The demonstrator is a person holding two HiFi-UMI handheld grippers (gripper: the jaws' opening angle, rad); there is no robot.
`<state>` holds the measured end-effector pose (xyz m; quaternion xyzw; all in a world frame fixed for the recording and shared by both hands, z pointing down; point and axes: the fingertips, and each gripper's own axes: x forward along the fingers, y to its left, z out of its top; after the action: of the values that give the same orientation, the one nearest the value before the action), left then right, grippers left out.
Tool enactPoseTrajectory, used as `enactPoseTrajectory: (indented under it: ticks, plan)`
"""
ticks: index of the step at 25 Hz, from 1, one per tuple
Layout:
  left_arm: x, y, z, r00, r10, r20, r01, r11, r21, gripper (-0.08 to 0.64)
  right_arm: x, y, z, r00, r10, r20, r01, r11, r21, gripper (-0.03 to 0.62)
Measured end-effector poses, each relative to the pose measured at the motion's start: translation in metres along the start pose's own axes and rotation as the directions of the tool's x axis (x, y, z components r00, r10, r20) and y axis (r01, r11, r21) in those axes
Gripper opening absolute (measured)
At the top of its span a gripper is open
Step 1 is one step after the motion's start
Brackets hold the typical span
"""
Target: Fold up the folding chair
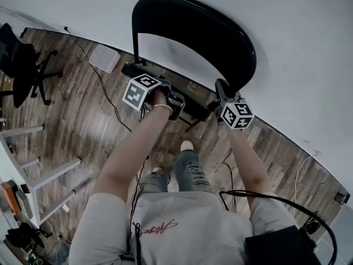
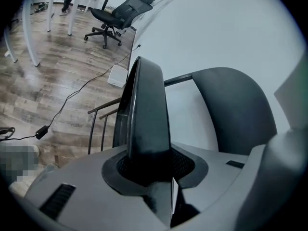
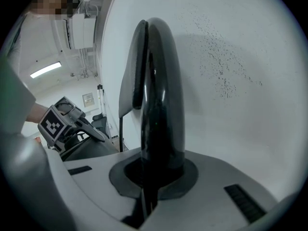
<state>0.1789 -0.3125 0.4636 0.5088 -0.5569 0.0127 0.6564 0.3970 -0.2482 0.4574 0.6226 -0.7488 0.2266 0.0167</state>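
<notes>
The single black folding chair stands on the floor hard against a plain white wall. It has one broad, rounded backrest with a smooth matt face, carried on a thin dark metal tube, and one dark seat that shows from above as a narrow slanted band below the backrest.

Two hand-held grippers are at that seat, one near each end, each with one cube of black-and-white square markers. The left gripper lies over the seat's left part. Its two black jaws stand only a thin slit apart, and nothing can be made out between them. The right gripper is beside the backrest's right end. Its two glossy black jaws are pressed together with nothing in them, and they point along the wall.

The floor is of grey-brown wood-grain planks. On it lie one flat white square box close to the wall and one thin black cable that snakes across the boards. One black wheeled office chair stands well apart at the left, near the white tube legs of a worktop.
</notes>
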Motion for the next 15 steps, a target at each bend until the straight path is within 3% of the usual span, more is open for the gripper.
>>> enactPoseTrajectory:
  ticks: [9, 15]
  plan:
    - [0.039, -0.045, 0.004, 0.995, 0.101, 0.006, -0.101, 0.995, 0.017, 0.143, 0.017, -0.009, 0.018, 1.0, -0.022, -0.007, 0.022, 0.999, -0.023, 0.014]
    - [0.064, -0.052, 0.007, 0.963, 0.267, 0.015, -0.267, 0.954, 0.134, 0.143, 0.022, -0.013, 0.021, 1.0, -0.025, -0.014, 0.024, 0.999, -0.036, 0.014]
